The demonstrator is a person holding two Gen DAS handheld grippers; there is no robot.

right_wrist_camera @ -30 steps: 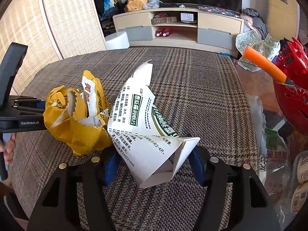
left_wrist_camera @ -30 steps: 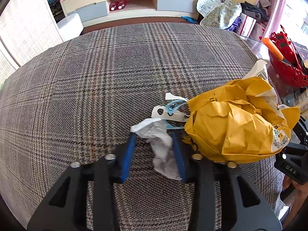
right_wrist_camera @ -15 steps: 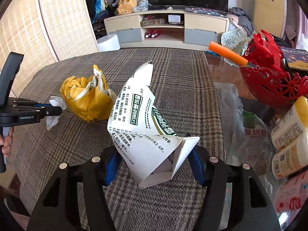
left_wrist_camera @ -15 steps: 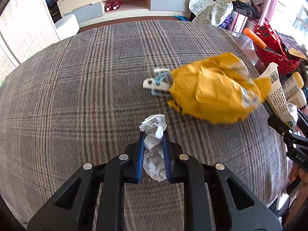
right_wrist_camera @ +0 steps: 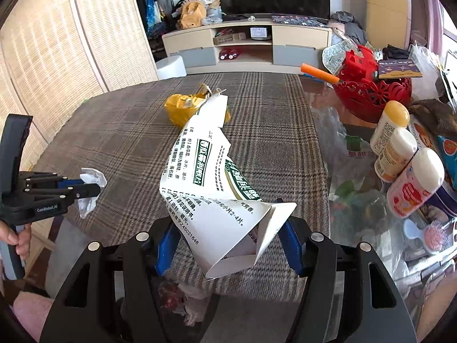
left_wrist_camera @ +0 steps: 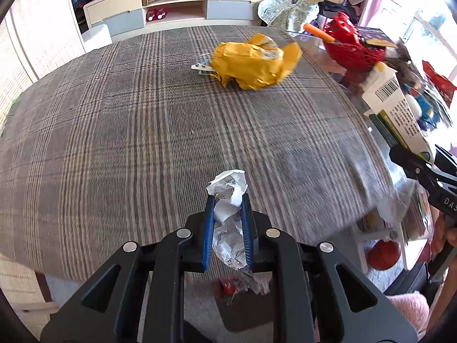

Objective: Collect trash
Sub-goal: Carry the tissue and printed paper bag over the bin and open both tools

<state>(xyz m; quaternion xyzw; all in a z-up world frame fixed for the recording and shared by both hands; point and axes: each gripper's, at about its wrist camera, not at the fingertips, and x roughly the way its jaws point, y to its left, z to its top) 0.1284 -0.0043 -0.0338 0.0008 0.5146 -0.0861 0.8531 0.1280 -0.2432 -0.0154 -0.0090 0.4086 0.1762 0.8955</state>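
My left gripper point(left_wrist_camera: 227, 200) is shut on a crumpled white paper wad point(left_wrist_camera: 228, 191), held above the near edge of the plaid-covered table point(left_wrist_camera: 128, 120); it also shows in the right wrist view point(right_wrist_camera: 91, 180). My right gripper point(right_wrist_camera: 228, 225) is shut on a flattened white medicine carton point(right_wrist_camera: 205, 177) with green print, seen at the right in the left wrist view point(left_wrist_camera: 397, 111). A crumpled yellow paper bag point(left_wrist_camera: 251, 63) lies far back on the table, with a small white and blue plastic scrap point(left_wrist_camera: 201, 67) beside it.
A red basket point(right_wrist_camera: 371, 91) with an orange-handled tool, several bottles point(right_wrist_camera: 400, 154) and plastic bags crowd the glass surface to the right. Crumpled trash lies on the floor below the table's edge point(left_wrist_camera: 242, 283). A TV cabinet point(right_wrist_camera: 245, 45) stands behind.
Both grippers have pulled back toward the table's near edge with their loads. The yellow bag now lies farther away. The left jaws closed on the paper wad during the first half second.
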